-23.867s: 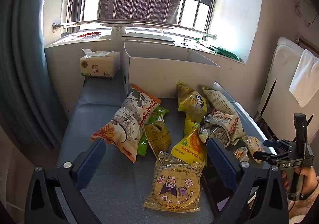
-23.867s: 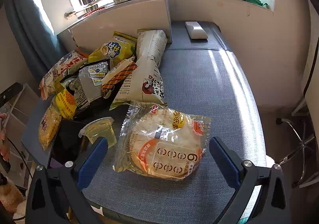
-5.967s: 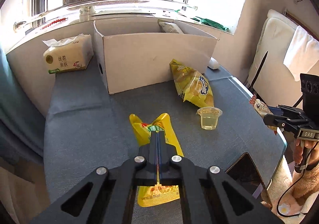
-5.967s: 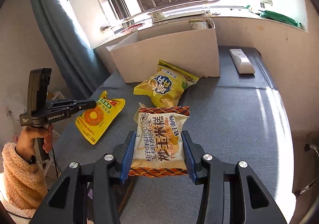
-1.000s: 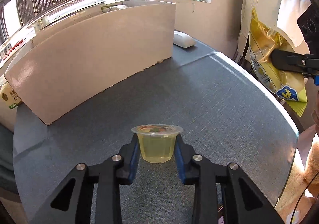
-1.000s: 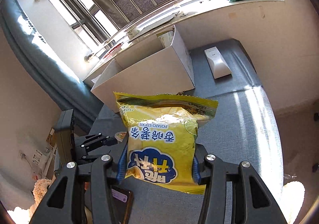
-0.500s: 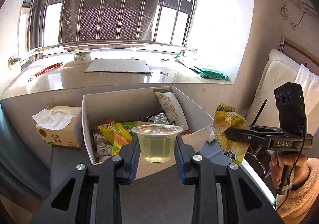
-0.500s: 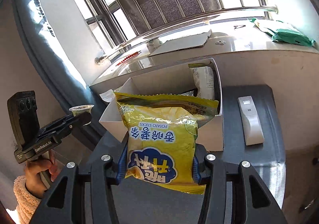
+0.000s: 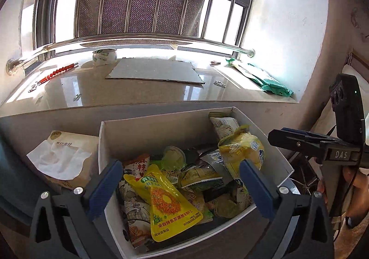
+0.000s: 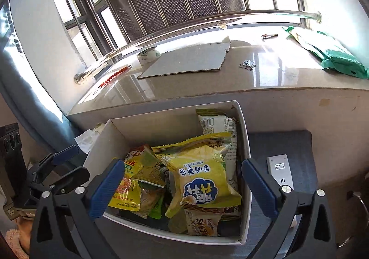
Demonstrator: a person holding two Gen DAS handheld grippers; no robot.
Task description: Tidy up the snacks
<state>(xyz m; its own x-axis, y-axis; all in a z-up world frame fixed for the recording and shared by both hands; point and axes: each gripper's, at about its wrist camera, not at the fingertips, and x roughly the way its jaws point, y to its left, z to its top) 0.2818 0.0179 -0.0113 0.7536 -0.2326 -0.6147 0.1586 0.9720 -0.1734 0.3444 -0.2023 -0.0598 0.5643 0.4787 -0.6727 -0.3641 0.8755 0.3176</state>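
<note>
A white cardboard box (image 9: 161, 130) (image 10: 161, 123) stands under the windowsill, full of snack packets. The yellow potato-stick bag (image 10: 203, 180) (image 9: 242, 150) lies on top at the box's right side. The jelly cup (image 9: 174, 155) lies among the packets near the middle. A yellow pouch (image 9: 168, 203) lies at the front. My left gripper (image 9: 182, 185) is open and empty above the box's front. My right gripper (image 10: 182, 185) is open and empty above the box. Each gripper shows in the other's view, the right one (image 9: 299, 141) and the left one (image 10: 62, 164).
A tissue pack (image 9: 62, 157) sits left of the box. A white remote (image 10: 280, 173) lies on the blue cloth right of the box. The windowsill (image 9: 143, 88) holds a cardboard sheet, a tape roll and a green bag.
Both grippers have opened and moved over the box. The jelly cup has left the left gripper and the potato-stick bag has left the right gripper; both now lie in the box.
</note>
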